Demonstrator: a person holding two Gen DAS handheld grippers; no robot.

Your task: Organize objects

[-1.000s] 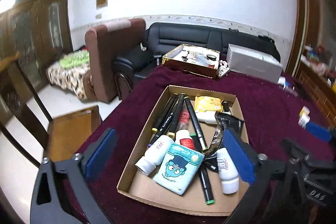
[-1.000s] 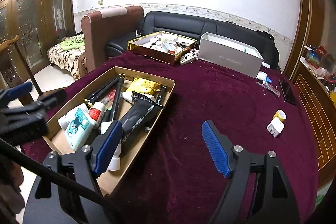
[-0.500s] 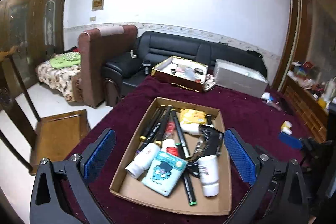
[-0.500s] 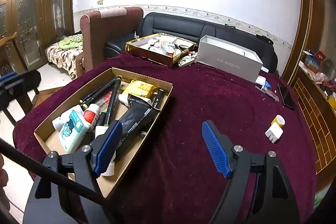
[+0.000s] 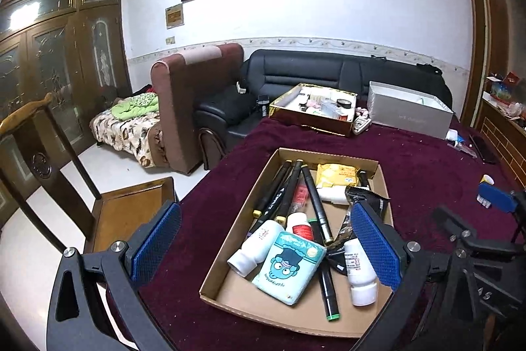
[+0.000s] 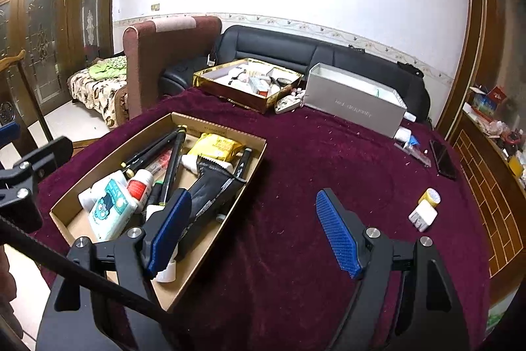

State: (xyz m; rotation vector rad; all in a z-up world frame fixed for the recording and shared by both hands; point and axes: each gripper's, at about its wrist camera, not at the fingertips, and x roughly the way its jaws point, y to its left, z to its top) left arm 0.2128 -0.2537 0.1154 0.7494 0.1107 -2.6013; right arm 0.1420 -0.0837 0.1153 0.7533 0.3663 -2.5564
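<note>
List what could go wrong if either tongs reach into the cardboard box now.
The markers, bottles and tissue pack overlap in the box, so wide-open left tongs may catch several at once. The black pouch leans on the box's wall by the right tongs; a nudge could tip it onto the cloth.

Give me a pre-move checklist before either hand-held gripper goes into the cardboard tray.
1. Left hand-held gripper open and holding nothing: ok.
2. Right hand-held gripper open and holding nothing: ok.
3. Cardboard tray flat on the maroon tablecloth: ok.
4. Items separated for a clean pick: not ok; the tissue pack lies on markers and leans against a white bottle.
5. Free cloth to set things down right of the tray: ok.
6. Which item goes first: cannot tell.
</note>
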